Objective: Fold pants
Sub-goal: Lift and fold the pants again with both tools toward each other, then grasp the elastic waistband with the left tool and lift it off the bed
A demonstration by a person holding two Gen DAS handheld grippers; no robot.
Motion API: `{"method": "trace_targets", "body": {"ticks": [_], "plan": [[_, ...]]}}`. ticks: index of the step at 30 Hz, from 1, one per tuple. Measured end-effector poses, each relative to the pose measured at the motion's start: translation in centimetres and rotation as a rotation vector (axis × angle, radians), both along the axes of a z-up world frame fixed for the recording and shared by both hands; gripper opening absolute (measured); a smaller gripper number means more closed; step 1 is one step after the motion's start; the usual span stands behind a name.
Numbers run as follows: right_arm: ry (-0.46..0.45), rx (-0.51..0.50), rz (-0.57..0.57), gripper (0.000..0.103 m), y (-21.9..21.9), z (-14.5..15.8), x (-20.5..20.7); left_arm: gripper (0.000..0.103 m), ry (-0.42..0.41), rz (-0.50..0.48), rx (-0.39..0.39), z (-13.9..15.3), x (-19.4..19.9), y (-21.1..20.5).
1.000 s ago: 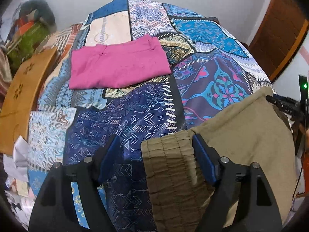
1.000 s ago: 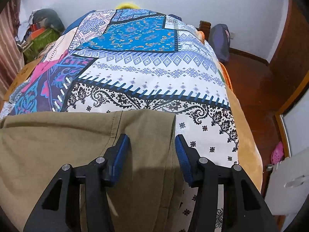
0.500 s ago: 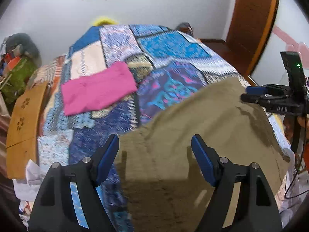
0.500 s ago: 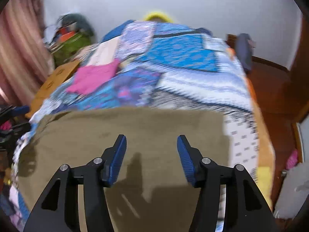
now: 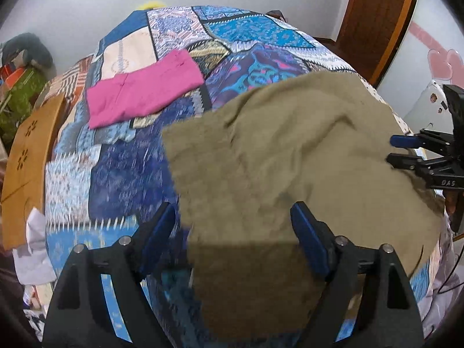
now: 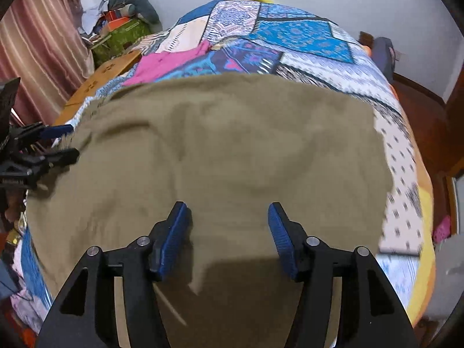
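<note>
The olive-green pants (image 5: 284, 150) lie spread and rumpled on the patchwork bedspread (image 5: 121, 168), near its front edge; they also fill the right wrist view (image 6: 232, 150). My left gripper (image 5: 232, 226) is open and held above the pants' left part, with nothing between its blue pads. My right gripper (image 6: 229, 229) is open above the pants' front middle, empty. The right gripper shows at the right edge of the left wrist view (image 5: 406, 150), and the left gripper shows at the left edge of the right wrist view (image 6: 55, 142).
A folded pink garment (image 5: 142, 90) lies further back on the bed, to the left. A wooden board (image 5: 26, 156) stands along the bed's left side. Clutter and a green bag (image 6: 121, 34) sit by the curtain. A wooden door (image 5: 374, 20) is at the right.
Both grippers have lifted up and back from the pants, jaws open throughout. The pants now lie wider across the bed, one layer spread toward the far side.
</note>
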State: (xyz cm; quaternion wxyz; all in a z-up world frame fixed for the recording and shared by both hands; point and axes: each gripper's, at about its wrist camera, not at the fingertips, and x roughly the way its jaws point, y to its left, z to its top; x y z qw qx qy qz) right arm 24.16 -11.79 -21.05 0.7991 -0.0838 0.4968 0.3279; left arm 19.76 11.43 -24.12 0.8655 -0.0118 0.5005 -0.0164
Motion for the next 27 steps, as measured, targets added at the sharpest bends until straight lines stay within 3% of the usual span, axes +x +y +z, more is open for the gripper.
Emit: {"method": "trace_targets", "body": {"ticks": [3, 10, 16, 18, 21, 27], "plan": [[0.004, 0.008, -0.026, 0.056, -1.4, 0.3, -1.5, 0.083, -0.021, 0.011, -0.032, 0.5, -2.0, 0.6], [0.019, 0.002, -0.090, 0.058, -4.0, 0.3, -4.3, 0.083, -0.059, 0.015, 0.046, 2.7, -5.2, 0.3], [0.029, -0.025, -0.140, 0.058, -5.9, 0.3, -5.7, 0.084, -0.080, 0.041, 0.042, 4.7, -7.4, 0.3], [0.028, -0.023, -0.157, 0.058, -6.3, 0.8, -5.9, 0.095, -0.056, 0.061, -0.015, 4.8, -7.8, 0.6], [-0.027, -0.003, -0.155, 0.058, -5.8, 2.5, -6.4, 0.095, -0.019, 0.096, -0.152, 4.6, -8.1, 1.2], [-0.140, 0.065, -0.109, 0.058, -3.3, 5.8, -7.3, 0.095, 0.046, 0.120, -0.330, 3.2, -8.9, 0.3]]}}
